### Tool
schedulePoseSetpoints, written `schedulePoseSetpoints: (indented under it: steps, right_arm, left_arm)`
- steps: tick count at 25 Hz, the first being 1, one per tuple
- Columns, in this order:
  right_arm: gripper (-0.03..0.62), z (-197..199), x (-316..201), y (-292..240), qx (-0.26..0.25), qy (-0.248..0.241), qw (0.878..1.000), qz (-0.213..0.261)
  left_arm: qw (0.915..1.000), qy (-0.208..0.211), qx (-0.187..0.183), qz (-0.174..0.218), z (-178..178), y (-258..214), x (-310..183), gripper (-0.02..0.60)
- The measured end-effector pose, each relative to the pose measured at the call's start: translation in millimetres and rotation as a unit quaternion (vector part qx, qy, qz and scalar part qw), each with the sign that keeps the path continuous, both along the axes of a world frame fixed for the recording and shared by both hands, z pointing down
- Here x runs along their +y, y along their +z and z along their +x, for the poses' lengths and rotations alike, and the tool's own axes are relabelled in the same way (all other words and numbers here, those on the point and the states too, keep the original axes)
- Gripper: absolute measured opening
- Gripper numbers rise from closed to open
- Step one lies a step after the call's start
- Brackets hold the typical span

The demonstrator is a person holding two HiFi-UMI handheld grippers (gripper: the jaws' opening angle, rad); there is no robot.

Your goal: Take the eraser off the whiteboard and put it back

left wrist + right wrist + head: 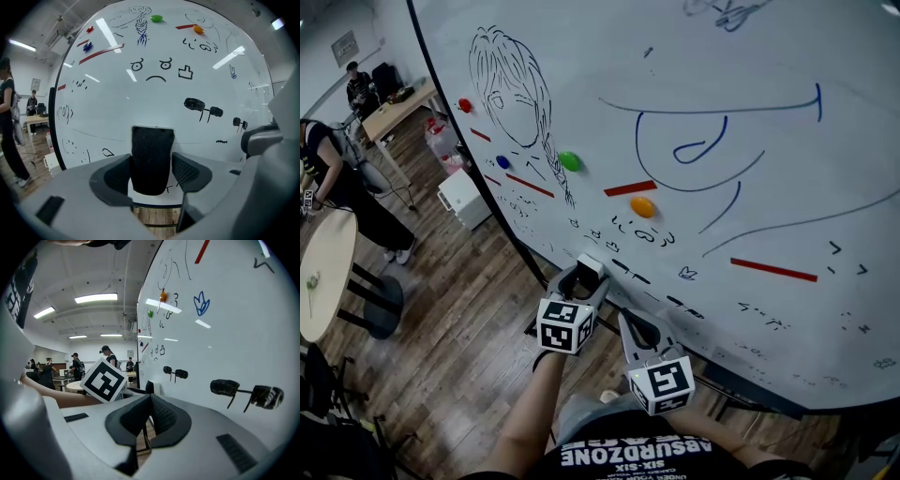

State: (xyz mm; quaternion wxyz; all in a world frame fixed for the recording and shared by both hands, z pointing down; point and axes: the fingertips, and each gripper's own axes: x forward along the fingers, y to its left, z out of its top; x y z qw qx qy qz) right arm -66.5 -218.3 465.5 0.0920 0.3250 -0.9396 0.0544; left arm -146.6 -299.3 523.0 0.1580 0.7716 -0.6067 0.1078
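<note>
The eraser (590,266), white-backed with a black felt face (151,159), stands upright between the jaws of my left gripper (584,277), at the lower edge of the whiteboard (722,112). In the left gripper view the gripper (151,174) is shut on the eraser, and the whiteboard (154,103) fills the background. My right gripper (630,323) hangs just right of it, close to the board and shut with nothing between its pads (149,416). The right gripper view shows the left gripper's marker cube (104,379) and the eraser (151,387) beyond it.
Green (570,160) and orange (643,207) magnets and drawings sit on the board. A round table (323,272), a standing person (337,187) and a white box (464,197) occupy the wooden floor at left. The board's frame (750,389) runs below the grippers.
</note>
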Motion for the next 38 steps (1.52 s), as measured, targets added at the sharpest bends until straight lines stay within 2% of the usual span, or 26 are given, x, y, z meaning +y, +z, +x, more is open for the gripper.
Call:
schedulePoseSetpoints:
  steps: [2,9,24,38]
  right_arm:
    - [-0.002,1.1,-0.7,0.1,-0.001,0.001,1.0,0.0]
    - [-0.002,2.8,-1.7,2.8,0.0,0.003,1.0,-0.001]
    - [-0.002,10.3,5.7,7.0,0.003,0.009,1.0,-0.005]
    - [-0.002,20.2,14.0,4.4,0.003,0.025,1.0,-0.002]
  left_arm:
    - [1.0,-0.002,-0.004,0.001,-1.4,-0.1,0.0,0.261]
    - [0.9999,-0.001,-0.013,0.0,-1.3,-0.2,0.3,0.252]
    - [0.9997,-0.005,-0.022,-0.011,-1.4,-0.5,0.2,0.244]
    - [0.9997,0.004,-0.025,-0.005,2.8,-7.6,6.7,0.244]
